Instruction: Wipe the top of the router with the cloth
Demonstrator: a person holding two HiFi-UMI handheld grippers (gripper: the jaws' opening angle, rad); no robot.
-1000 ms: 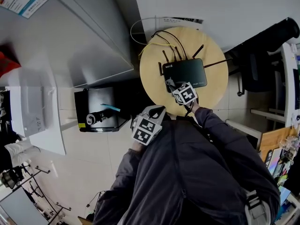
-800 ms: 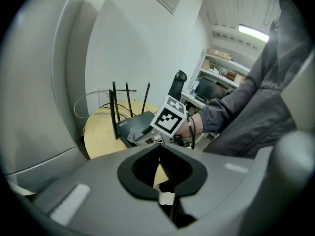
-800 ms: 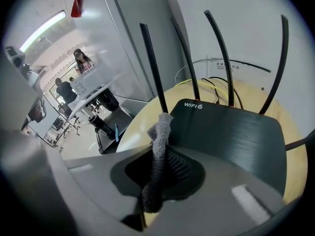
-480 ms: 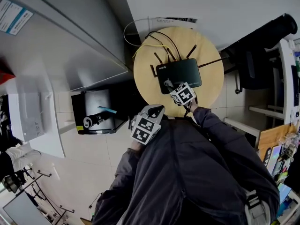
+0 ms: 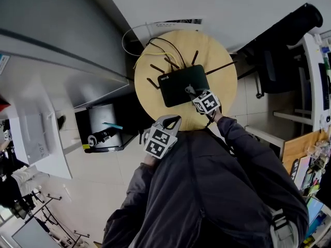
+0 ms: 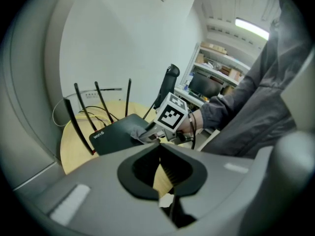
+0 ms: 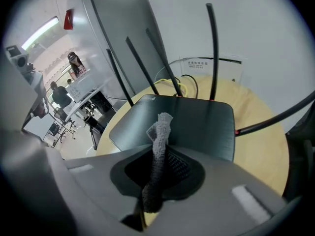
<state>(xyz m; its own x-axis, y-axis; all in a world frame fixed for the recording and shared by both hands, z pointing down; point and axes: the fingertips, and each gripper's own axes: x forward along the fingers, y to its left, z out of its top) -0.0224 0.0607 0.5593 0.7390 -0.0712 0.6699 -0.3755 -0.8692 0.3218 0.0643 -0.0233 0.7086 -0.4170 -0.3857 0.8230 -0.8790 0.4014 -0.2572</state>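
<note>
A black router [image 5: 181,84] with several upright antennas lies on a round wooden table [image 5: 222,94]. In the head view my right gripper [image 5: 193,92] is over the near right part of the router's top, shut on a grey cloth [image 5: 190,90] that touches it. In the right gripper view the cloth [image 7: 160,129] sticks out of my shut right gripper [image 7: 159,150] above the router [image 7: 197,124]. My left gripper [image 5: 175,120] hangs at the table's near edge, away from the router. In its own view my left gripper [image 6: 158,146] is shut with nothing in it, and the router [image 6: 118,134] lies ahead.
Black and yellow cables [image 5: 155,53] run off the router's back toward the wall. A black chair [image 5: 279,61] stands right of the table. On the floor to the left stands a dark box [image 5: 103,125] beside a white desk [image 5: 36,128]. Shelves [image 5: 310,159] are at the right.
My right gripper has dragged the cloth rightward along the router's top, from its left end to right of centre. The left gripper has stayed put.
</note>
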